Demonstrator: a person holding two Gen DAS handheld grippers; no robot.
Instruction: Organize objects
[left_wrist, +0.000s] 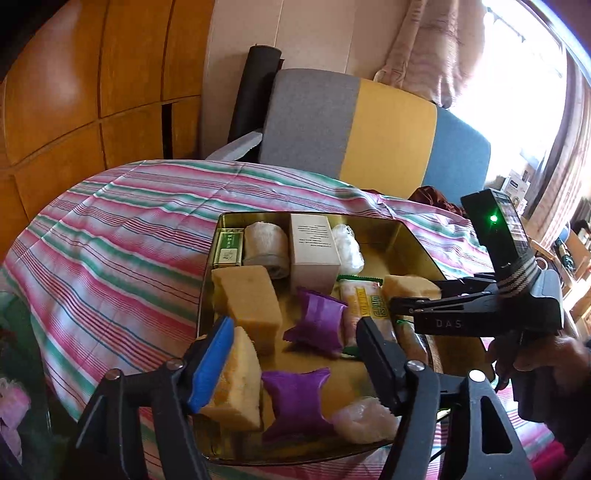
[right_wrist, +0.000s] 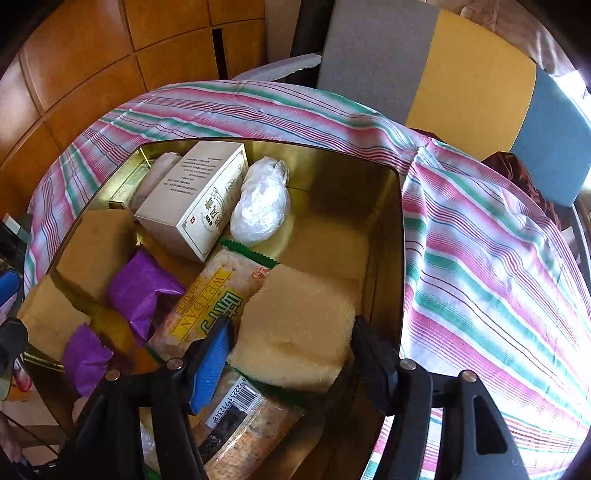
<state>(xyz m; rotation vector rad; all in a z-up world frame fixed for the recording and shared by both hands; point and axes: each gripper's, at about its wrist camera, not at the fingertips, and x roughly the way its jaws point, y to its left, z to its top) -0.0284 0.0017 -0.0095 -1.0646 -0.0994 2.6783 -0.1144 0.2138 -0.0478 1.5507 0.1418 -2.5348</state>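
An open gold tin (left_wrist: 417, 236) (right_wrist: 384, 221) sits on a striped cloth and holds several items. My left gripper (left_wrist: 295, 362) is open over its near end. A yellow sponge (left_wrist: 236, 380) leans on its blue pad, and a purple packet (left_wrist: 295, 402) lies between the fingers, untouched by the right finger. My right gripper (right_wrist: 291, 343) (left_wrist: 413, 295) straddles another sponge (right_wrist: 295, 332) that rests unsqueezed on a snack packet (right_wrist: 207, 295); its jaws look loose at the sides. A hand holds that gripper at the right of the left wrist view.
Also in the tin are a white box (right_wrist: 199, 199), a plastic-wrapped bundle (right_wrist: 262, 203), a gauze roll (left_wrist: 266, 243), a green box (left_wrist: 229, 247), a third sponge (left_wrist: 247, 299) and a second purple packet (left_wrist: 317, 321). A grey, yellow and blue chair back (left_wrist: 388, 125) stands behind the table.
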